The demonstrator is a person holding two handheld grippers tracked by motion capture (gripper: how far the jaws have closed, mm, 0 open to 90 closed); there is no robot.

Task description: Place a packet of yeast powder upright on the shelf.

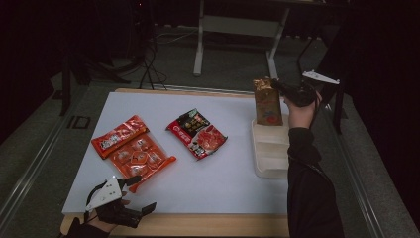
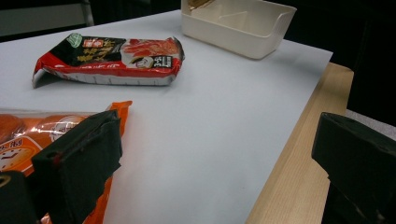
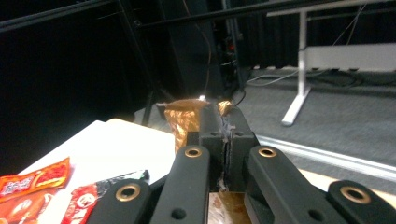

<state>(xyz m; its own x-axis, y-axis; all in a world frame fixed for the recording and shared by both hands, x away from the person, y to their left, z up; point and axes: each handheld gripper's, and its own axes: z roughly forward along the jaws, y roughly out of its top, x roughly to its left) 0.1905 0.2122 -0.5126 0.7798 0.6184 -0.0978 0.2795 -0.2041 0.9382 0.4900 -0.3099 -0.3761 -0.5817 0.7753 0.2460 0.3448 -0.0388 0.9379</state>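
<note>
- Gold-brown crinkly foil snack bag (image 1: 268, 102) is standing upright in the far end of the cream plastic divided tray (image 1: 270, 151) on the right side of the surface, top edge pinched in the right tongs (image 1: 277, 85).
- In the right gripper view those tongs (image 3: 223, 135) are clamped tight on the foil bag's (image 3: 186, 119) top seam, jaws pressed together with just the foil between them.
- The right hand (image 1: 300, 110) comes in from the right of the tray, dark sleeve running down along the surface edge.
- Left tongs (image 1: 141, 195) are spread wide, gripping nothing, sitting low at the near left corner over the wooden edge of the white-topped surface (image 1: 223, 173).
- From the left gripper view, one black jaw overlaps the corner of the big flat orange plastic pack of round cakes (image 2: 28, 135); can't tell if it's actually touching. The other jaw hangs off past the wooden edge.
- That orange pack (image 1: 137, 159) has a smaller orange-red wrapper (image 1: 119, 136) lying right against its far side.
- Red and black noodle-style packet (image 1: 197, 133) lies flat mid-surface, well apart from the tray and near the orange stuff.
</note>
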